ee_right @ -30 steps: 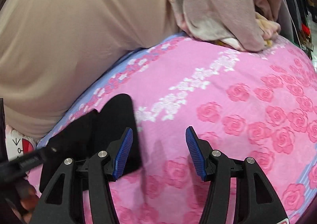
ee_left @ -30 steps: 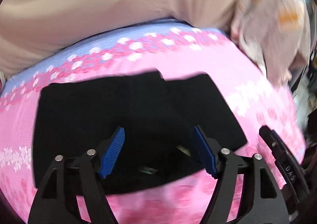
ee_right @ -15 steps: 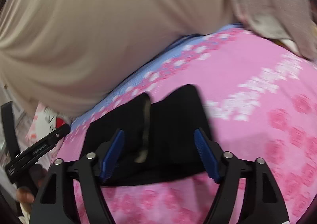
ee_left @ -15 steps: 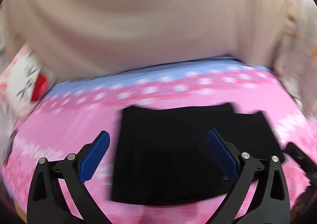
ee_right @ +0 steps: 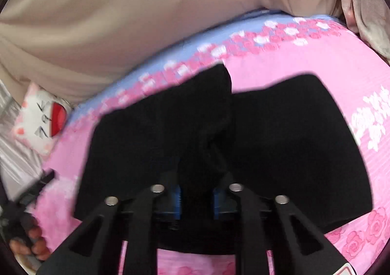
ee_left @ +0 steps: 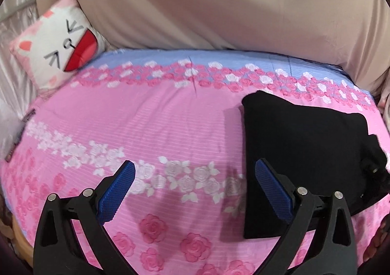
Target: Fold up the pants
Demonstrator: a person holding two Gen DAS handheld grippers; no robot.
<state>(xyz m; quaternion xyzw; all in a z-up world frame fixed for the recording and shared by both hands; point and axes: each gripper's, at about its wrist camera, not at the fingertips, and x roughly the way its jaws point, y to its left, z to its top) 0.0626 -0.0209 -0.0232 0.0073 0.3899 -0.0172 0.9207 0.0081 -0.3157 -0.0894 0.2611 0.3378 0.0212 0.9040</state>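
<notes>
on pink rose bedsheet [ee_left: 151, 128], black pants [ee_right: 280, 133] folded flat w/ bunched ridge pinched in just-closing right claw [ee_right: 196, 199]; left claw [ee_left: 195, 187] wide open.

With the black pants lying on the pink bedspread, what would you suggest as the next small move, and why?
Probably lift the right gripper and carry the pinched ridge across. Its jaws have just closed on a raised fold of the black pants, while the left gripper hangs open over bare pink bedspread, beside the pants, holding nothing.

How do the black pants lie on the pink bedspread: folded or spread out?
Folded: the black pants form a compact, layered rectangle on the pink bedspread.
</notes>
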